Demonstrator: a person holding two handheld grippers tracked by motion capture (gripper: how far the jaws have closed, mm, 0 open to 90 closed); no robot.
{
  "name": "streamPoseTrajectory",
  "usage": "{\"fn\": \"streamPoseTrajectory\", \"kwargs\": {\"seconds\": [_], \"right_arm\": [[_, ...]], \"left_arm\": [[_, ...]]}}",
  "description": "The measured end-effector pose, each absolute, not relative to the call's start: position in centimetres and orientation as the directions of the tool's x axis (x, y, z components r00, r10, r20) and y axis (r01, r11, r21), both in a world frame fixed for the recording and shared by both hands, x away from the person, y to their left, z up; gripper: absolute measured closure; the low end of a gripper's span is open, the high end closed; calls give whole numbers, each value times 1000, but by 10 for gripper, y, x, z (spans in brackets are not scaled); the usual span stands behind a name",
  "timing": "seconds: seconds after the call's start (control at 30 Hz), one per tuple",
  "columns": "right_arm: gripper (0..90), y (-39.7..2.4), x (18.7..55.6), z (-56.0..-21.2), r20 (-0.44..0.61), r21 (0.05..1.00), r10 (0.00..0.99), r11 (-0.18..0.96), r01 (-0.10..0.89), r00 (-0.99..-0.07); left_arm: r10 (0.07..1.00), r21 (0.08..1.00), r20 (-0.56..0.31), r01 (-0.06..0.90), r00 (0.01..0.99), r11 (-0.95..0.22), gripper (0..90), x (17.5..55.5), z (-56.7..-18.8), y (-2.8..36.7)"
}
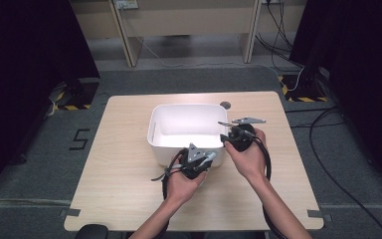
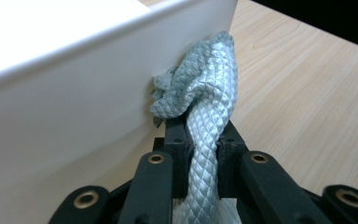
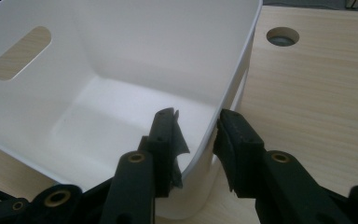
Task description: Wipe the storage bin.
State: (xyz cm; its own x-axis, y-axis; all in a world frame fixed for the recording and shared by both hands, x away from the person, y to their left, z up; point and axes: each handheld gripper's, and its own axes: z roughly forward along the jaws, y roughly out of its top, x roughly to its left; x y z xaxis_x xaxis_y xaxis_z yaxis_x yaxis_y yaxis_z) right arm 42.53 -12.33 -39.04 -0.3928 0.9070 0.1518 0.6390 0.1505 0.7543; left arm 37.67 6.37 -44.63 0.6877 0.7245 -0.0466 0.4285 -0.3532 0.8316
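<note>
Left tongs (image 2: 204, 140) were clenched on a braided, scaly-textured pale grey-green rope (image 2: 205, 93), knotted w/ a frayed end, pressed against the smooth white plastic bin (image 2: 74, 102) at frame centre. Right tongs (image 3: 196, 135) straddled the bin's rounded corner rim, jaws apart, lower centre. Counter (image 1: 119, 164): light wood-grain.

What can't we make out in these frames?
- Rope, left gripper view: lower run cut off by the bottom edge, behind the shut left gripper.
- Bin, right gripper view: whether the right gripper pads press its wall.
- High view: rope hidden by the left hand.
</note>
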Motion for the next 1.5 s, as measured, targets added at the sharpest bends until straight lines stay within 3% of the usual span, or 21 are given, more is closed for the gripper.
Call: {"fn": "streamPoseTrajectory", "kwargs": {"seconds": [1.5], "right_arm": [[676,-123,425,-391,154,755,907,148,639,-392]], "left_arm": [[708,844,-31,398,706,-359,788,377,-432,52]]}}
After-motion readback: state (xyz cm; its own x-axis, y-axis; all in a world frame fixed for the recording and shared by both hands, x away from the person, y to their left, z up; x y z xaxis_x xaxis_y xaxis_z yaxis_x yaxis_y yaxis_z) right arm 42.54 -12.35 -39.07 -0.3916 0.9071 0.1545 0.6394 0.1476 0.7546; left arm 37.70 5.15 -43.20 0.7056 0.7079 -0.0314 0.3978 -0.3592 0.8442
